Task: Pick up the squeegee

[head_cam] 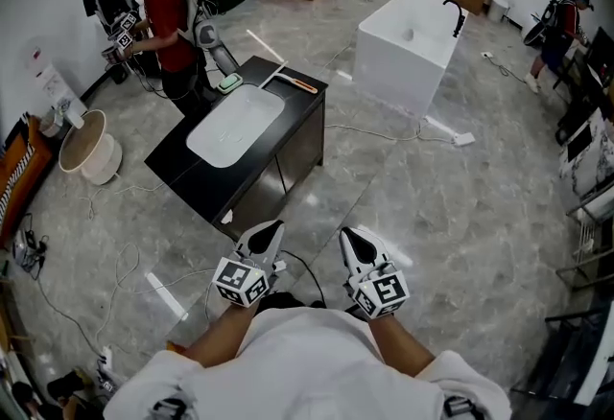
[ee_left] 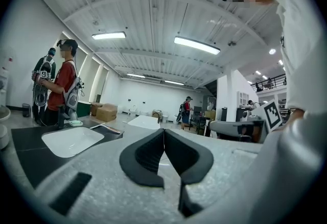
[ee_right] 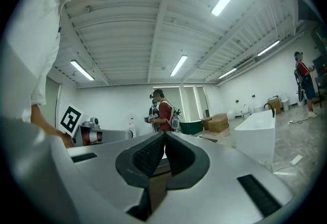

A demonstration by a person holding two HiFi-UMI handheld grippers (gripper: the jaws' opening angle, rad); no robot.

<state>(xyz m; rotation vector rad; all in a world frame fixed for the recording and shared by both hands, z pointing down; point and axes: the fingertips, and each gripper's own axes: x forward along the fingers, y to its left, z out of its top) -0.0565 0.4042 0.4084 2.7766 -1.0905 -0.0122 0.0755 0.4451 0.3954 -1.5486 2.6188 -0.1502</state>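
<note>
Approach not yet begun. I hold both tools low and close to my body, well short of the sink (head_cam: 235, 126), and both point level toward it. Left gripper (head_cam: 269, 232): pads together at the tips, nothing between them. Right gripper (head_cam: 354, 238): the same, closed and empty. I take the shut jaws as a carry posture, since there is nothing to grasp out here over bare floor and closed tips are less likely to snag. The squeegee (head_cam: 294, 81) is, by my reading, the slim tool with an orange handle. It lies flat on the black counter (head_cam: 299, 113) just past the sink's far end, close to the counter's far edge. A pale strip beside it may be its blade, but it is too small to confirm. Lying flat near an edge should allow a level, side-on pinch on the handle. A green pad (head_cam: 228, 82) sits at the sink's far corner, near the squeegee but apart from it. Another person (head_cam: 163, 17) stands just beyond the sink's far end with their own rig, so I judge the side of the sink away from them gives the cleaner reach. That side favours the right gripper, which must open before contact. The whole pick is yet to do. Main risk: nudging the tool off the far edge.
</note>
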